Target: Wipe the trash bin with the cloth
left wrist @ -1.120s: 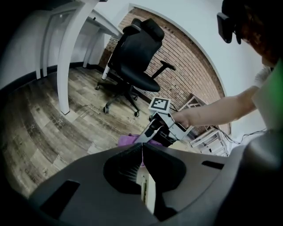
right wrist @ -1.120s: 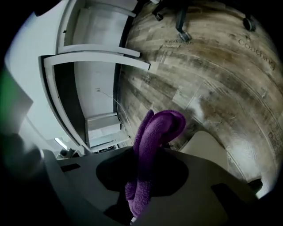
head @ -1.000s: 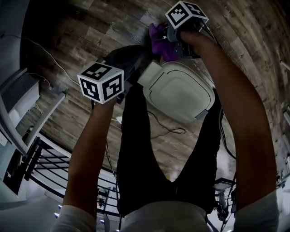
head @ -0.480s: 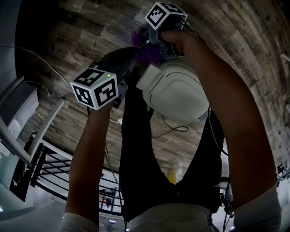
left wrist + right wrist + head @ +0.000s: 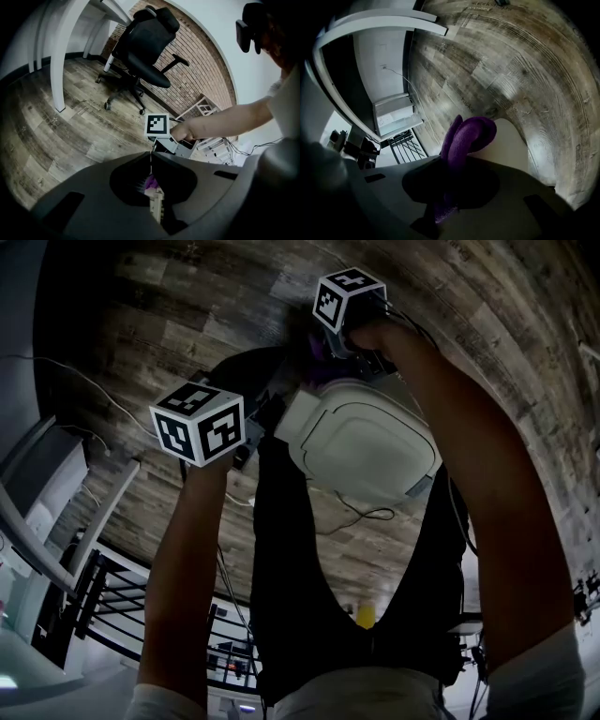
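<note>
Wiping step seems under way: right gripper [image 5: 457,164] clamped on purple cloth [image 5: 471,133], cloth against trash bin [image 5: 361,442] lid at its 12 o'clock edge, head view. Bin stands on wood floor [image 5: 187,315]. Left gripper [image 5: 151,158] jaws together, apparently empty, at bin's 10 o'clock. Next probably: drag cloth across lid, steady pressure

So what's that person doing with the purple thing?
A person is cleaning. The right hand-held gripper is shut on a fluffy purple cloth, holding it against the far edge of the white plastic trash bin. The left hand-held gripper, jaws together, sits beside the bin.
</note>
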A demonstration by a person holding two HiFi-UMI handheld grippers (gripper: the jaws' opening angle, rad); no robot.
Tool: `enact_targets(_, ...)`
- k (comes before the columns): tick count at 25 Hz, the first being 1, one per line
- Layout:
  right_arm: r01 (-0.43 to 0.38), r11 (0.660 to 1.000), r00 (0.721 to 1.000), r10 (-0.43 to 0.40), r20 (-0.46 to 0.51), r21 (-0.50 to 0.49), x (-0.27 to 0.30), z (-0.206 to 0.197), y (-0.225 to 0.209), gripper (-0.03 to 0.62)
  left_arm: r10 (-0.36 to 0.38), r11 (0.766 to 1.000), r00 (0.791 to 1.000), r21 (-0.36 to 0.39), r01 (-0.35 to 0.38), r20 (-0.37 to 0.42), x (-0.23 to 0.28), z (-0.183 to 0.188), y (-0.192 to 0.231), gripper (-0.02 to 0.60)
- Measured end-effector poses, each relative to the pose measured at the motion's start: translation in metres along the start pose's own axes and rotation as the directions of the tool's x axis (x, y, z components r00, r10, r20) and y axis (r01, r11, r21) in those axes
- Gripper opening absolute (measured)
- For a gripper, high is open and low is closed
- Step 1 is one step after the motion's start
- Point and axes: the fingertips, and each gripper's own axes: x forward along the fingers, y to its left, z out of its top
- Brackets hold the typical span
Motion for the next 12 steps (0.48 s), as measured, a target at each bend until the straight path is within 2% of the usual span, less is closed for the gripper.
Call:
enact_targets(5, -0.034, 0.999, 0.997, 0.034, 0.071, 0.002, -0.016, -0.001, -0.013, 0.08, -0.022, 0.998, 0.998, 0.055, 0.025, -0.064, 0.025, 0.007, -0.009, 0.006)
enact_targets(9, -0.098, 0.995, 0.99, 0.094, 0.105, 0.032, -0.021, -0.016, -0.026, 0.08, -0.032, 0.996, 0.992, 0.073, 0.041, -0.12, 0.044, 0.006, -0.019, 0.006)
enact_targets(12, -0.107, 0.993, 0.987, 0.102, 0.121, 0.043, -0.029, -0.029, -0.042, 0.08, -0.04, 0.994, 0.988, 0.097, 0.055, -0.152, 0.06, 0.011, -0.027, 0.006)
